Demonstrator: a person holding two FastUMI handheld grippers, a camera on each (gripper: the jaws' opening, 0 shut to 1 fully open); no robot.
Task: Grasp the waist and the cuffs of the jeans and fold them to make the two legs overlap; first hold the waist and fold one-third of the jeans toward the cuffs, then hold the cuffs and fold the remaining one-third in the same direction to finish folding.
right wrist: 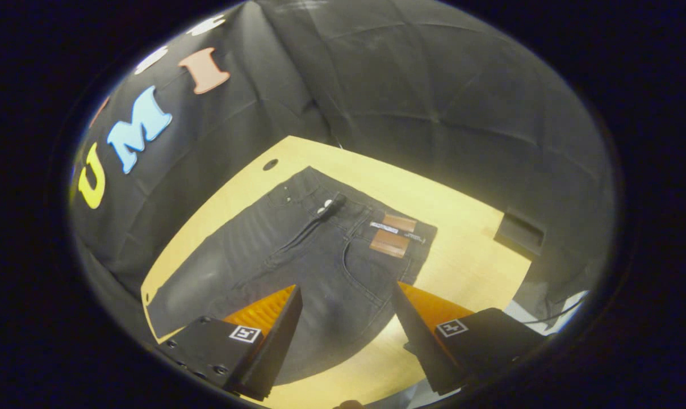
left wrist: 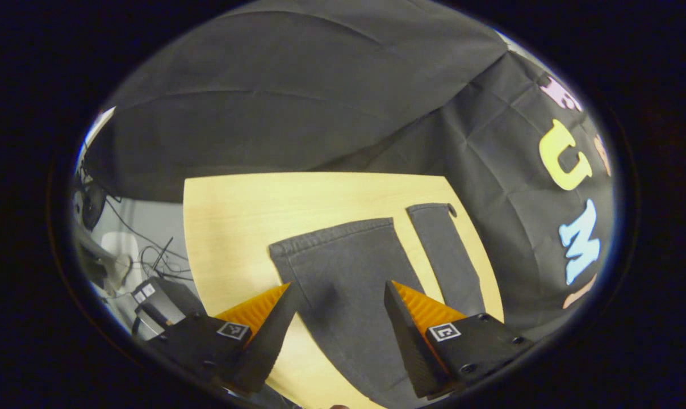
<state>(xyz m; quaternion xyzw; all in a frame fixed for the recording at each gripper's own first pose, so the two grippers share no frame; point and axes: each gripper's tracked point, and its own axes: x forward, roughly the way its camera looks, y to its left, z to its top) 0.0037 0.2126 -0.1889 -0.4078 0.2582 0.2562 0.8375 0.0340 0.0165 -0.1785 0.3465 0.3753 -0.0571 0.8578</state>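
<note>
The jeans (right wrist: 297,250) lie flat and unfolded on the table (right wrist: 462,210), so nothing is begun; the left gripper (left wrist: 340,292) hangs open above the cuffs (left wrist: 331,233), toward twelve o'clock. The right gripper (right wrist: 346,295), open too, faces the waist (right wrist: 371,213) at one o'clock; next, I judge, each must descend and pinch its edge.

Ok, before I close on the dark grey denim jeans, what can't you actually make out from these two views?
- Left gripper view: the dark grey denim jeans run off the bottom edge; the right finger covers the gap between the legs, so the crotch is hidden.
- Right gripper view: the waist tag's print is too small to read; the left finger hides the thigh behind it.
- Neither view settles how high the left gripper or right gripper is above the pale wooden table.
</note>
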